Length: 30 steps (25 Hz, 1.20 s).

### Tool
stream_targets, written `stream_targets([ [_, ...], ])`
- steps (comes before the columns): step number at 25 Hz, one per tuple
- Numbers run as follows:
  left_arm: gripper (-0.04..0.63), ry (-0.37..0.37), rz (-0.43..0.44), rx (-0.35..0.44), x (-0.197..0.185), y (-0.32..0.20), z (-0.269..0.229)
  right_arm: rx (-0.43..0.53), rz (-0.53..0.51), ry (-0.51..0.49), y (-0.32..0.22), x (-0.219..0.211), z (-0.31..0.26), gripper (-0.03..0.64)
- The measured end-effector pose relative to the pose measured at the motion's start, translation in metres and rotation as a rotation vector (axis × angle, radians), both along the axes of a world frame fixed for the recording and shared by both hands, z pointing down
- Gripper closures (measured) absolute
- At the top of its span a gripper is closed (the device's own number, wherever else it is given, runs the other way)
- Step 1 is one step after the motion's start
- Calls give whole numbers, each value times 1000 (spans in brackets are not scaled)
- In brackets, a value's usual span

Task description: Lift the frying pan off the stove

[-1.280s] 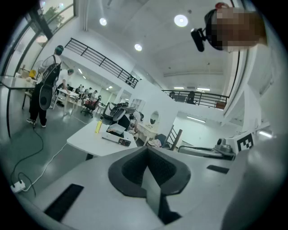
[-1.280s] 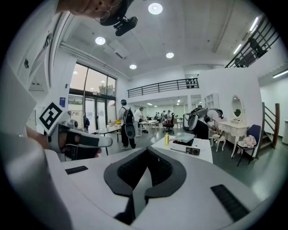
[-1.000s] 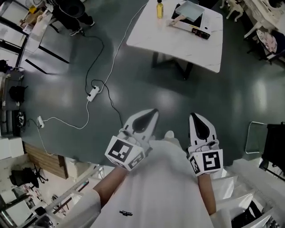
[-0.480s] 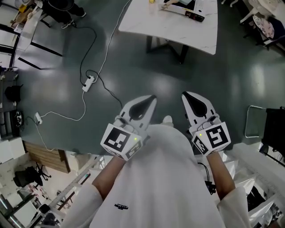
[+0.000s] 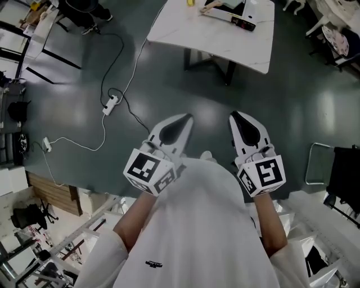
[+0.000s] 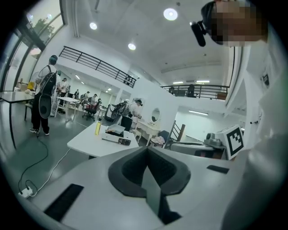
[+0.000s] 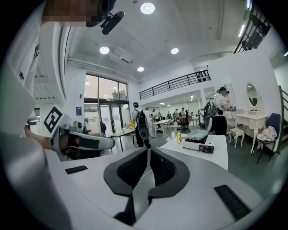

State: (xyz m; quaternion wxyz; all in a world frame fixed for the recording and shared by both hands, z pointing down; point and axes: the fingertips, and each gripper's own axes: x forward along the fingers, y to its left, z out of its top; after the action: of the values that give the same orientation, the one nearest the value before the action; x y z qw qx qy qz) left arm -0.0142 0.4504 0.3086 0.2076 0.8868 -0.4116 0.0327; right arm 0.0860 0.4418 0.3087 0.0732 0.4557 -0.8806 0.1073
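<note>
Currently, left gripper (image 5: pixel 184 119): jaws pressed together, empty
right gripper (image 5: pixel 235 116): jaws pressed together, empty
frying pan (image 7: pixel 198 134): on stove (image 7: pixel 201 147), distant surface (image 5: pixel 225 42)
stove print: too small to read

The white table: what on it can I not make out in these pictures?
Head view: the top edge cuts off most of the stove and the yellow bottle on the white table.
Both gripper views: the flat thing on the stove is too small to name as a pan.
</note>
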Motion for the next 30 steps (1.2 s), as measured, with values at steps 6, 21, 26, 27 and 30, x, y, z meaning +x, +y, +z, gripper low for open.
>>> stream_targets([
  [6, 595, 65, -53, -47, 12, -18, 8, -10, 14, -30, -22, 17, -3, 617],
  [21, 595, 106, 32, -137, -1, -252, 31, -61, 86, -21, -232, -2, 15, 615],
  [26, 595, 99, 92, -146, -8, -343, 32, -75, 141, -47, -322, -14, 16, 615],
  [27, 595, 101, 97, -145, -9, -359, 33, -81, 147, -51, -337, -17, 19, 615],
  [30, 595, 121, 108, -148, -14, -394, 37, -102, 138, -60, -370, -26, 25, 615],
])
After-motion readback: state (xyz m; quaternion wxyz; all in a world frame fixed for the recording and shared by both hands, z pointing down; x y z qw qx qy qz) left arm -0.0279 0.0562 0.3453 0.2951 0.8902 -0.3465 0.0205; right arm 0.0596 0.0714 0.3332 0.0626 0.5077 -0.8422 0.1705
